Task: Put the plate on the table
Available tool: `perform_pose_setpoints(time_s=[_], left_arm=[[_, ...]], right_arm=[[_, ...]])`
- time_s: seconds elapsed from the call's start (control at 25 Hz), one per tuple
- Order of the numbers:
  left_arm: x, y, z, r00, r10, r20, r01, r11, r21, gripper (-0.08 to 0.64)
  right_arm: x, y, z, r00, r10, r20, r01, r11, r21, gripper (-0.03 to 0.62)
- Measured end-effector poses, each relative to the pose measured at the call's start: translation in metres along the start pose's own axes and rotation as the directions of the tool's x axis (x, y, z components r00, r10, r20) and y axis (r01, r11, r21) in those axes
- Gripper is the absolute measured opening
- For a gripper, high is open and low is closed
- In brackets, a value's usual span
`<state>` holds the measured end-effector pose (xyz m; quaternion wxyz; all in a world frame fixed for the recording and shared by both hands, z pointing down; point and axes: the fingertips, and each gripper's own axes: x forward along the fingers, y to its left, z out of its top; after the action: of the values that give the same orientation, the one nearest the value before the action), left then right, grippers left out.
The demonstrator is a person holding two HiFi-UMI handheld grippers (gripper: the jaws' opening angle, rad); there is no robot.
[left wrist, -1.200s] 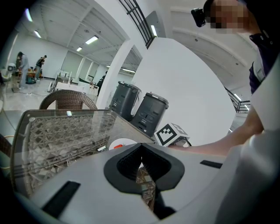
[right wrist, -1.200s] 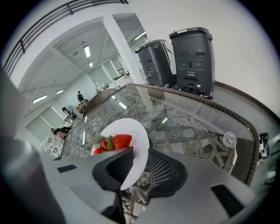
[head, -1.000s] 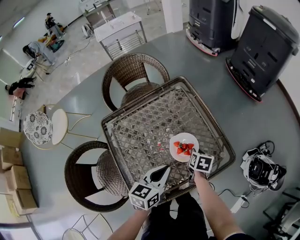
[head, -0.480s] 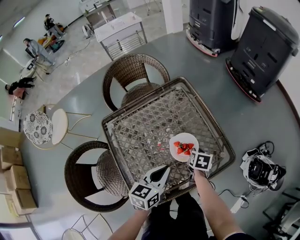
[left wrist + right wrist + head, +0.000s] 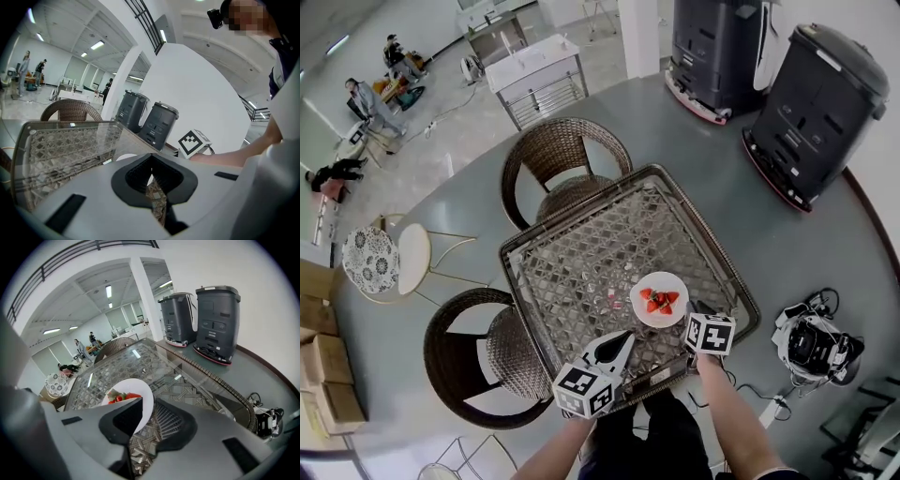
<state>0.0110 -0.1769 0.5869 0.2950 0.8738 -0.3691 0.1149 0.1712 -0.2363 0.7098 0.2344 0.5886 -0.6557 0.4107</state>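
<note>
A white plate [image 5: 643, 308] with strawberries [image 5: 659, 300] lies on the glass-topped wicker table [image 5: 581, 253], near its front right corner. My right gripper [image 5: 694, 317] hovers just behind the plate's near rim, jaws open and holding nothing. In the right gripper view the plate [image 5: 142, 397] shows past the left jaw of that gripper [image 5: 145, 405], resting on the table [image 5: 140, 359]. My left gripper [image 5: 624, 337] points over the table's front edge, left of the plate, and is shut on nothing. The left gripper view shows its jaws [image 5: 152, 161] closed together, with a sliver of plate [image 5: 123, 157] beyond.
Two wicker chairs [image 5: 567, 150] [image 5: 478, 361] stand at the table's far and left sides. Two dark machines [image 5: 722, 47] [image 5: 811, 103] stand at the back right. Cables and a device [image 5: 811, 342] lie on the floor at right. A white stool [image 5: 370, 258] and boxes [image 5: 319, 356] are at left.
My right gripper has drawn back a little from the plate toward me. The plate stays flat on the table. The left gripper has barely moved.
</note>
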Motion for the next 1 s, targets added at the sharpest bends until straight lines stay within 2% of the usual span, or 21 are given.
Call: perform_pose_setpoints(time_s=[0.12, 0.28, 0.52, 0.76, 1.0], left_arm=[[-0.001, -0.004, 0.007, 1.0, -0.009, 0.01, 0.009, 1.0, 0.011, 0.006], [-0.004, -0.012, 0.018, 1.0, -0.017, 0.026, 0.016, 0.999, 0.038, 0.005], [-0.009, -0.023, 0.034, 0.998, -0.035, 0.049, 0.031, 0.997, 0.076, 0.006], [-0.021, -0.033, 0.056, 0.996, -0.047, 0.08, 0.039, 0.994, 0.099, 0.005], [-0.027, -0.042, 0.074, 0.993, -0.063, 0.1, 0.049, 0.989, 0.137, 0.005]], right_arm=[[-0.02, 0.013, 0.01, 0.994, 0.086, 0.062, -0.084, 0.996, -0.026, 0.08], [-0.048, 0.03, 0.026, 0.975, 0.161, 0.152, -0.155, 0.987, -0.05, 0.012], [-0.085, 0.056, 0.048, 0.939, 0.262, 0.222, -0.23, 0.96, -0.157, 0.006], [-0.135, 0.087, 0.073, 0.87, 0.37, 0.326, -0.286, 0.917, -0.276, 0.006], [-0.172, 0.115, 0.088, 0.801, 0.452, 0.392, -0.325, 0.879, -0.349, 0.006]])
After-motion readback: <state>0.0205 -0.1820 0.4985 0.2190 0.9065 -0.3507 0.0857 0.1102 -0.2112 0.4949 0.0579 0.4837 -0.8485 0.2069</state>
